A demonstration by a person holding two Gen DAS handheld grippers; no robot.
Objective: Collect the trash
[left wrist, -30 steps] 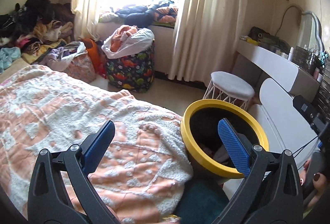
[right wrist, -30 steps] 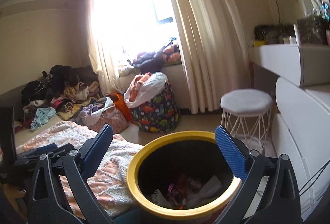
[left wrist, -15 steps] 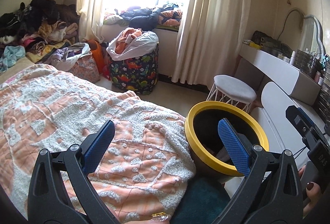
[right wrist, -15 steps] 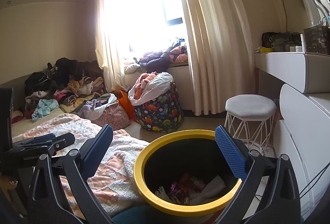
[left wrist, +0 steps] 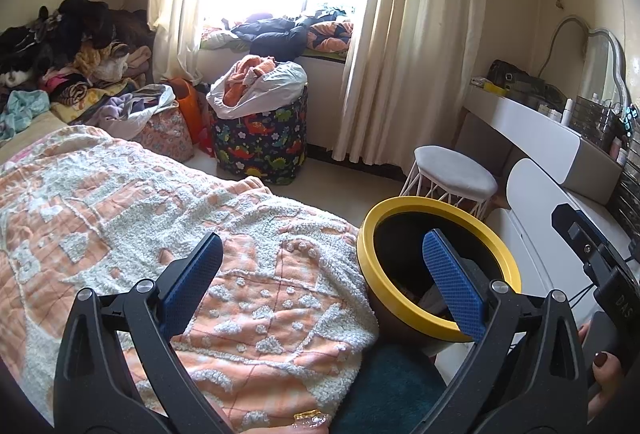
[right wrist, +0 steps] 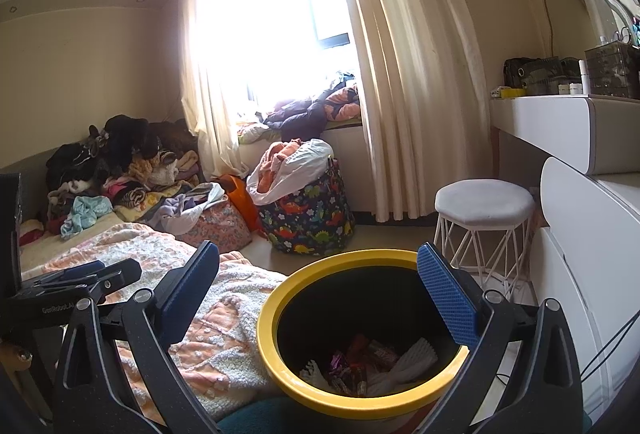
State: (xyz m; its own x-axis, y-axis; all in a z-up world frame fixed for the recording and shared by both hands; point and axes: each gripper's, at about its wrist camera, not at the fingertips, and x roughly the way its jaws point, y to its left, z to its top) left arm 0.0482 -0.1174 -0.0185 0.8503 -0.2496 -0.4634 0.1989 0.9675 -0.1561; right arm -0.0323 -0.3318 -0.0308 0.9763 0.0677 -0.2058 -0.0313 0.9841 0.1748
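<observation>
Holding nothing: left gripper (left wrist: pixel 320 270) and right gripper (right wrist: pixel 320 274) both spread. Round yellow-rimmed black bin (right wrist: pixel 280 366), lower centre, already contains crumpled wrappers (right wrist: pixel 360 362); likely near finished.

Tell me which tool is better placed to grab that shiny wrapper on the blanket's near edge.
Left. The left tool is open above the blanket, with the wrapper just below it; the right tool faces the bin.

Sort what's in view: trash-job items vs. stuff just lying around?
Job:
- yellow-rimmed bin
- wrappers and tissue in the bin
- left gripper, open
- right gripper, open

Lying about:
- dinosaur-print hamper
- clothes pile
- stool
- blanket
</observation>
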